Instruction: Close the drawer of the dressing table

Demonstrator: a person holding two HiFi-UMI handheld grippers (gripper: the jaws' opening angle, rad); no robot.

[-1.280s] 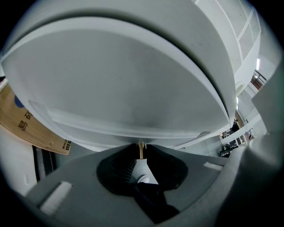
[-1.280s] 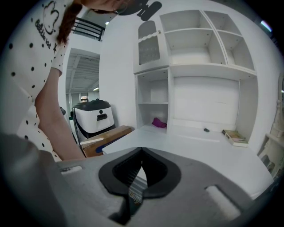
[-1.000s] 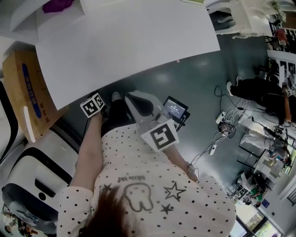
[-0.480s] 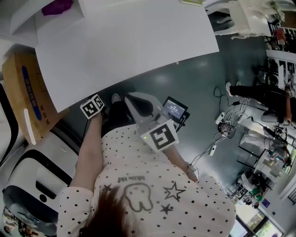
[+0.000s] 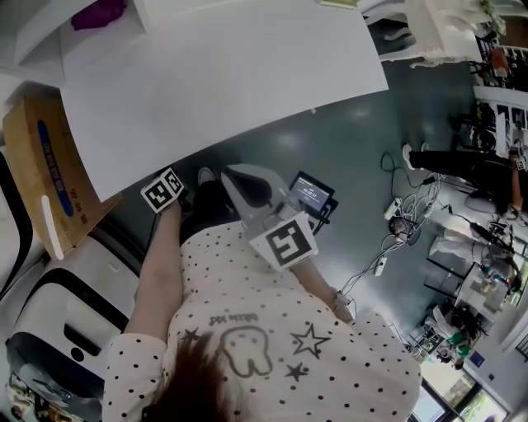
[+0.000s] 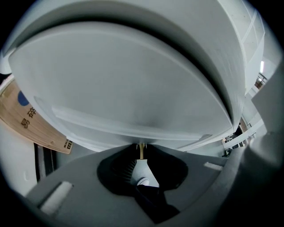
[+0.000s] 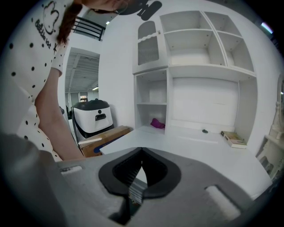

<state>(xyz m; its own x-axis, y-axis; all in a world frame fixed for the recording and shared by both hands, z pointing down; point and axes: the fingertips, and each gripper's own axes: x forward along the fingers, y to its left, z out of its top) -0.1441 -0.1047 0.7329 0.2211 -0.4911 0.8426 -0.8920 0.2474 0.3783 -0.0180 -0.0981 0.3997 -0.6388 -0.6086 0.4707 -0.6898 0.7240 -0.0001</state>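
mostly hidden: drawer (image 6: 133,84) of dressing table (image 5: 223,74), its white front filling the left gripper view, how far out unclear. left gripper (image 6: 141,159), jaws just eased wider, tips pinching the drawer's brass knob (image 6: 141,150); concealed under the table edge in head view. right gripper (image 7: 141,153) clenched, empty, clear of the table.

Down at the left, a cardboard box (image 5: 49,177) with a blue marking sits on the grey floor (image 5: 371,148), a pale strip (image 5: 51,218) lying on it. Just beside it, closer in, stands a white-and-black appliance (image 5: 74,330). Out to the right, a small lit screen (image 5: 312,194) rests on the floor, with a power strip (image 5: 380,265) and loose cables (image 5: 363,272) beyond. Top left, a purple lump (image 5: 99,11). The right gripper view picks up more: a book (image 7: 233,139) lying flat at far right, and a small dark object (image 7: 204,131) between it and the purple lump.
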